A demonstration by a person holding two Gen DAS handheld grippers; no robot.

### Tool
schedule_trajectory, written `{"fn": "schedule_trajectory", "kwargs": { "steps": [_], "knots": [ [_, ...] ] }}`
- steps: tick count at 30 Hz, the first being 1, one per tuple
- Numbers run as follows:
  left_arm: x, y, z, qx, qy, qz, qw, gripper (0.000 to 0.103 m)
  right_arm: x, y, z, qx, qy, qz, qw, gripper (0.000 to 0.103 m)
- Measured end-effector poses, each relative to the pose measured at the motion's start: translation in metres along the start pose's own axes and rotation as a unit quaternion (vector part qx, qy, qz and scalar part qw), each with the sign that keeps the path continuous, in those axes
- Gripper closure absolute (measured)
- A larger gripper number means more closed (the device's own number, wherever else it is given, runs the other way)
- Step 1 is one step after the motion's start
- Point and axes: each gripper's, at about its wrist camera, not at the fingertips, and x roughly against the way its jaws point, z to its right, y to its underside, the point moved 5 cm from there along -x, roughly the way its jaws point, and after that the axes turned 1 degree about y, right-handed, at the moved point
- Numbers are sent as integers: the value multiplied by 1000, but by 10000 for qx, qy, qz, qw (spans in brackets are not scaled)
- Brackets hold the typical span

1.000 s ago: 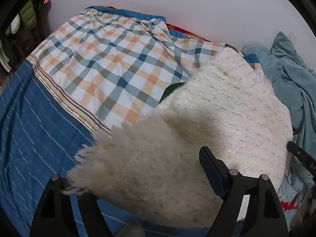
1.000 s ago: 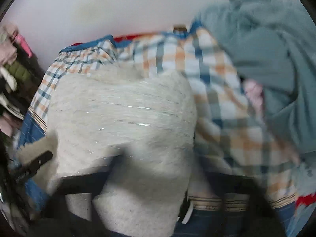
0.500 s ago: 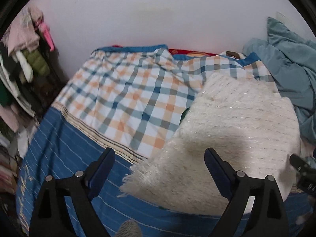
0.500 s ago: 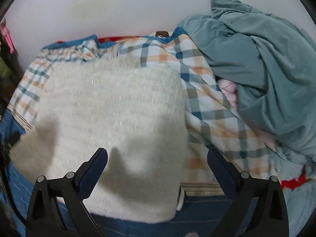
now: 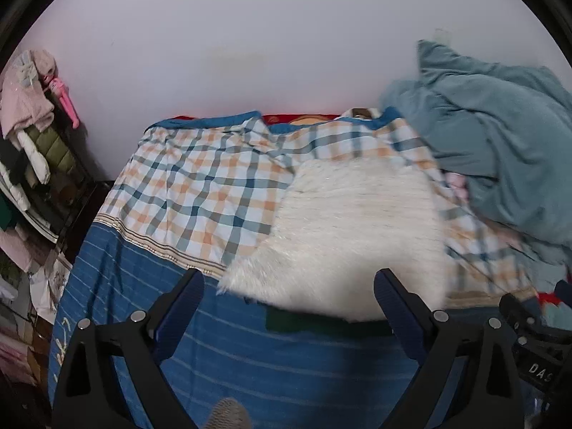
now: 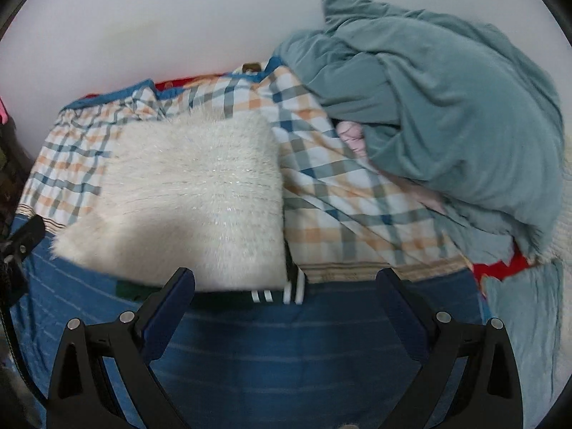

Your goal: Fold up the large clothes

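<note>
White fuzzy sweater point(image 5: 350, 236) now lies folded on the bed point(image 5: 250, 364), released as both the left gripper point(image 5: 287, 304) and right gripper point(image 6: 286, 295) fingers have just spread wide and empty, so this fold looks finished.

The fluffy sweater point(image 6: 193, 193) is cream-white with faint glittery threads. It lies over a checked sheet point(image 5: 200, 193) of orange, blue and white squares, which meets a blue bedspread point(image 6: 271, 354) with thin pale stripes. The heaped quilt point(image 6: 447, 114) is dusty teal.

Folded fluffy white sweater point(image 5: 357, 236) on checked sheet point(image 5: 200, 193), beyond empty wide-apart left gripper point(image 5: 287, 300) jaws.
</note>
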Motion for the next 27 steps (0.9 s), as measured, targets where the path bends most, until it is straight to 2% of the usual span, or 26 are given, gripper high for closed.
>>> {"fn": "schedule_trajectory", "kwargs": {
  "steps": [8,15,20,27],
  "knots": [
    [133,24,-4,-94,194,138,9997,6,179,39,41,-259,114,554,9981,1],
    [243,42,-14,-271,228,586,9977,6,311,86,57,-345,125,904,9952,1],
    [296,55,-24,-177,266,758,9966,6,385,117,61,-245,70,1093,9937,1],
    [344,76,-33,-47,306,884,9956,6,472,148,70,-255,57,1468,9888,1]
  ]
}}
